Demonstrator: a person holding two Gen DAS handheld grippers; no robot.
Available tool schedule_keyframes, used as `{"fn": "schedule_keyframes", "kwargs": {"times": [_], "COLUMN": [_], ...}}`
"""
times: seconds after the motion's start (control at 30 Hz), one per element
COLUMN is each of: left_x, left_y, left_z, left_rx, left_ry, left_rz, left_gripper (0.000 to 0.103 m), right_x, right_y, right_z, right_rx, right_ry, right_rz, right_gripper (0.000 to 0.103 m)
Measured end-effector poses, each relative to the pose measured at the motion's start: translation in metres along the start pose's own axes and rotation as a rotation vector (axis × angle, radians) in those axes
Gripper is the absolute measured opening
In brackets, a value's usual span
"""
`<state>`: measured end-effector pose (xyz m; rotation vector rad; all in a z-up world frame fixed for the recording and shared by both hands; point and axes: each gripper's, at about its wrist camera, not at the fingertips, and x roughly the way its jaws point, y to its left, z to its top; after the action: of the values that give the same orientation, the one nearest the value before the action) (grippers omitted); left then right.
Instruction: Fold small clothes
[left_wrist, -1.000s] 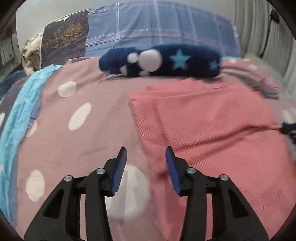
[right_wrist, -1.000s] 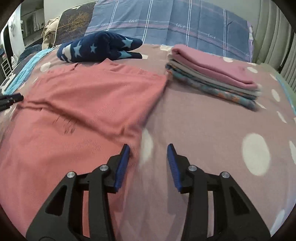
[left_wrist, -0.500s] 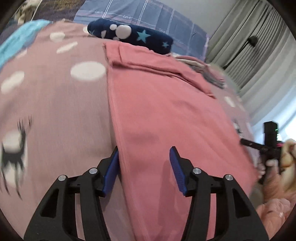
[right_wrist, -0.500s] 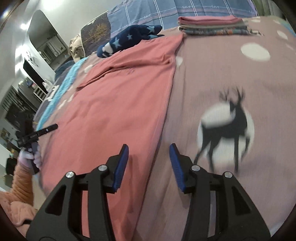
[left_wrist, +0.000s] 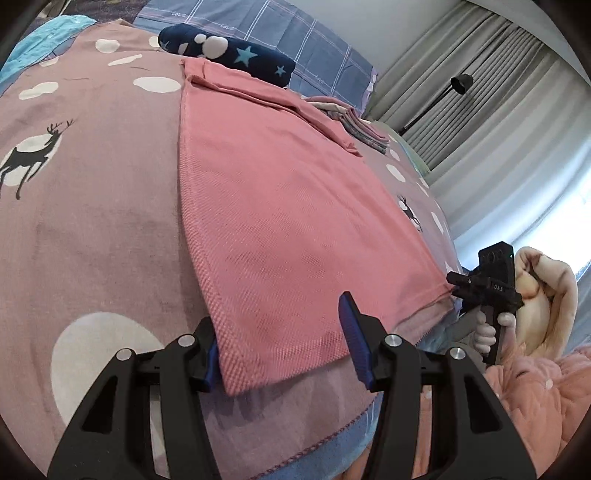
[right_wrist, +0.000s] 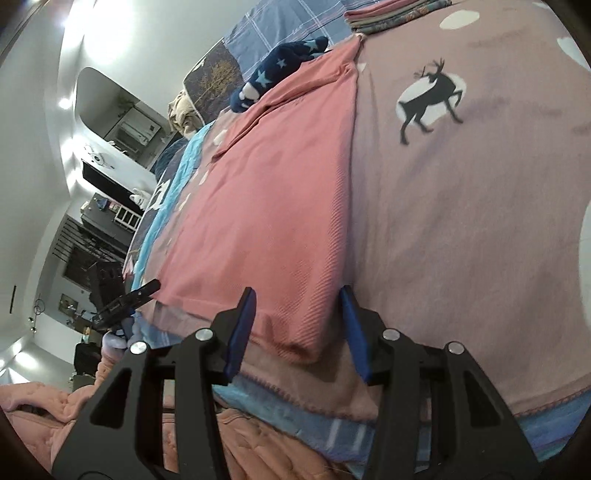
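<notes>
Since a second ago both hands have swung from the middle of the bed to its near edge, each now facing one bottom corner of the garment.

A salmon-pink knitted garment (left_wrist: 280, 221) lies spread flat on a dusty-pink bedspread with white dots and deer prints (left_wrist: 92, 206), its hem toward the viewer. In the left wrist view, the left gripper (left_wrist: 282, 343) straddles the garment's near left corner at 6 o'clock; its blue-padded jaws stand half apart, not pressing the cloth. The right gripper (right_wrist: 297, 328) brackets the near right corner likewise, its jaws opening, the cloth between them but unpinched. Each gripper shows small at the other view's edge.

At 12 o'clock lie a navy star-patterned soft bundle (left_wrist: 229, 55) and, toward 1 o'clock, a stack of folded clothes (left_wrist: 354, 122).

The step in hand appears to be grasping both hem corners. To do it well, pinch both layers at matching depths, keep the bedspread out of the grip, then lift evenly toward the collar.
</notes>
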<state>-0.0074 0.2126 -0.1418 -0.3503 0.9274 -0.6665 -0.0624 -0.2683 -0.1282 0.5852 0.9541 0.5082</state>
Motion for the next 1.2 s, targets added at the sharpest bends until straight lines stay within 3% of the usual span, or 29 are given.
{"fn": "schedule_keyframes", "kwargs": {"times": [0.1, 0.13, 0.17, 0.23, 0.33, 0.4, 0.57, 0.63, 0.67, 0.77, 0.9, 1.07, 1.2], "left_x": [0.010, 0.012, 0.014, 0.014, -0.005, -0.032, -0.102, -0.123, -0.134, -0.134, -0.094, -0.064, -0.049], "left_y": [0.005, 0.005, 0.004, 0.006, -0.007, -0.030, -0.100, -0.119, -0.128, -0.133, -0.113, -0.091, -0.078], "left_z": [0.011, 0.012, 0.014, 0.015, 0.022, 0.033, 0.037, 0.025, 0.017, 0.004, 0.015, 0.055, 0.107], "left_rx": [-0.019, -0.022, -0.026, -0.046, -0.019, 0.028, 0.201, 0.242, 0.259, 0.266, 0.205, 0.163, 0.162], "left_ry": [-0.010, -0.012, -0.011, -0.004, -0.083, -0.180, -0.373, -0.413, -0.428, -0.411, -0.337, -0.324, -0.326], "left_rz": [-0.031, -0.028, -0.013, 0.007, 0.005, -0.028, -0.095, -0.102, -0.088, -0.053, -0.008, 0.049, 0.088], "left_gripper": [0.053, 0.046, 0.025, 0.001, 0.001, 0.001, 0.001, 0.001, 0.002, 0.005, 0.005, 0.005, 0.005], "right_x": [0.012, 0.015, 0.018, 0.013, -0.012, -0.038, -0.114, -0.143, -0.156, -0.149, -0.105, -0.075, -0.047], "right_y": [0.003, 0.003, 0.002, -0.001, 0.009, 0.028, 0.076, 0.096, 0.103, 0.100, 0.072, 0.059, 0.057], "right_z": [0.012, 0.016, 0.019, 0.024, 0.032, 0.042, 0.034, 0.016, 0.005, -0.001, 0.023, 0.061, 0.122], "right_rx": [0.007, 0.006, 0.024, 0.066, 0.066, 0.010, -0.158, -0.227, -0.264, -0.263, -0.157, -0.139, -0.160], "right_ry": [0.005, 0.004, 0.004, -0.042, -0.148, -0.229, -0.390, -0.448, -0.470, -0.441, -0.374, -0.381, -0.375], "right_rz": [0.028, 0.021, 0.011, 0.069, 0.193, 0.245, 0.272, 0.227, 0.159, 0.028, -0.010, -0.040, -0.070], "right_gripper": [0.050, 0.034, 0.010, 0.006, 0.005, 0.004, 0.003, 0.003, 0.003, 0.005, 0.005, 0.005, 0.005]}}
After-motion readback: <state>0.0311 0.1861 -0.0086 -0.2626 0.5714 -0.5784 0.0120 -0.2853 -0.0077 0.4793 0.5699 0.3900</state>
